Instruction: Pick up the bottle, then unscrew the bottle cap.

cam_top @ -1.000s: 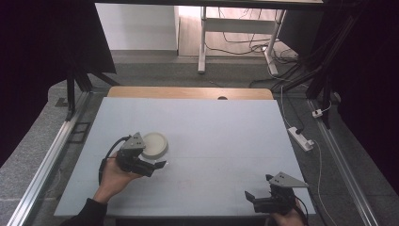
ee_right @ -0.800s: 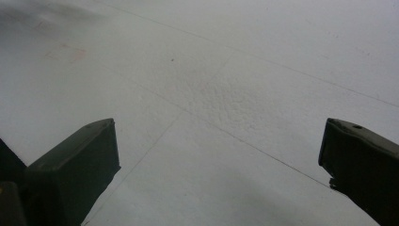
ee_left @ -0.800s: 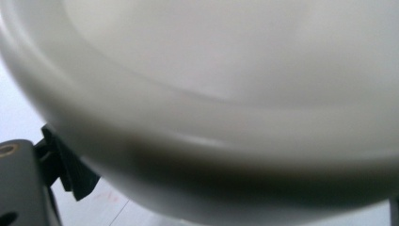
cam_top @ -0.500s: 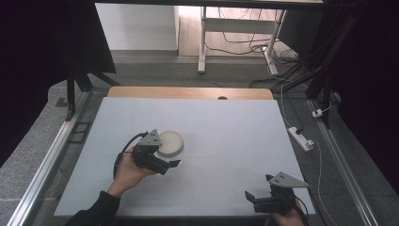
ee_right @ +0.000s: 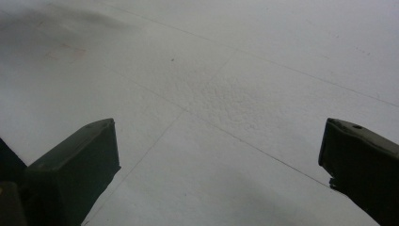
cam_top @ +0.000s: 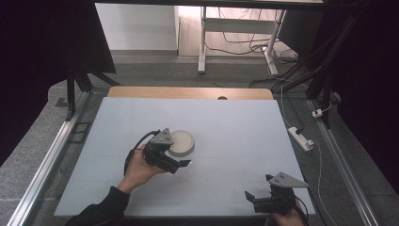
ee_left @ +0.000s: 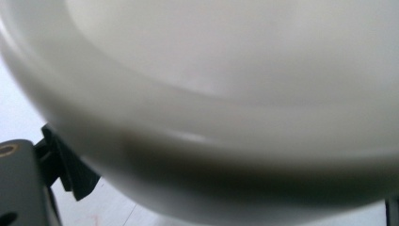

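**A:** What is on the left side of the scene?

**B:** The person's left hand holds the left gripper [cam_top: 175,162] against a white bowl [cam_top: 181,143] near the middle of the table [cam_top: 235,122]. The left gripper view is nearly all bowl rim, very close and blurred, with one dark jaw at the lower left. The jaws seem to straddle the rim, but I cannot tell whether they are pinching it or slack.

**B:** Over the last second the bowl and that gripper have travelled together from the left part of the table toward its centre. I judge the bowl is being carried or slid to a new spot, and that the move is under way.

**A:** And the right side?

**B:** The right gripper [cam_top: 256,200] rests at the near right edge, well apart from the bowl, in the same place as a second ago. Its jaws are spread wide over bare table.

**A:** What about the surface and the room?

**B:** The table top is pale grey-blue with a wooden strip at the far edge. Beyond it are a grey floor, a white power strip [cam_top: 301,138] on the right, trailing cables and dark curtains.
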A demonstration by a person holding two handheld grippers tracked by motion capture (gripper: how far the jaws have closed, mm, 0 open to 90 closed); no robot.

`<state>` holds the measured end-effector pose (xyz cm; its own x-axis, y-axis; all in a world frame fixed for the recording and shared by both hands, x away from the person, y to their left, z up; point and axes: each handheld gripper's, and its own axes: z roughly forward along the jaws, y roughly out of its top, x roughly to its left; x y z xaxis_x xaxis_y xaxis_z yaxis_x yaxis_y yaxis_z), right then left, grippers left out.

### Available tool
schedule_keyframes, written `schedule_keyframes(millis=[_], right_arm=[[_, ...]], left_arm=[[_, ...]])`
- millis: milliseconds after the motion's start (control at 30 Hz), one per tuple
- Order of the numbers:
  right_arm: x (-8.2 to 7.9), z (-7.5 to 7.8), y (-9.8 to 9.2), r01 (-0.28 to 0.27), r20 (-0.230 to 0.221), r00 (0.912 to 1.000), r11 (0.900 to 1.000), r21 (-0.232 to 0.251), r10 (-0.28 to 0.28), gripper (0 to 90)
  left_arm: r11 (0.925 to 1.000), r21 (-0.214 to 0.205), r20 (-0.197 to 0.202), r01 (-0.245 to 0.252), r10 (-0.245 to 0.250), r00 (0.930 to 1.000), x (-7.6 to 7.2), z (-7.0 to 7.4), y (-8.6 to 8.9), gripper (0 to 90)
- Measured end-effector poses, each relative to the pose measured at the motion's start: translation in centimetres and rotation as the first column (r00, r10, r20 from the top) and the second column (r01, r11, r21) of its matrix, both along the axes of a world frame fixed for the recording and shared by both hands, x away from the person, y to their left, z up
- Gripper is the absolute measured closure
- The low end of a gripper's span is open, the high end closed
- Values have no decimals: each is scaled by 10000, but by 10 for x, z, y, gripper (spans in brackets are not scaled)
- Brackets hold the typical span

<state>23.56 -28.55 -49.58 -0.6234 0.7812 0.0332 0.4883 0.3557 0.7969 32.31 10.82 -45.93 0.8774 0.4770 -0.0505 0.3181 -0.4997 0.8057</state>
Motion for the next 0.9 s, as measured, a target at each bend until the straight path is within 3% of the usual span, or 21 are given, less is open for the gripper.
schedule_keyframes(millis=[433, 900], right_arm=[[0, 0, 0, -8, 14, 10000, 10000, -13, 8, 0], [-1, 1, 1, -56, 97, 9999, 10000, 17, 56, 0]], left_arm=[[9988, -97, -87, 490, -490, 9988, -1, 0, -20, 73], [9982, -180, -83, 570, -572, 9983, -3, 1, -21, 74]])
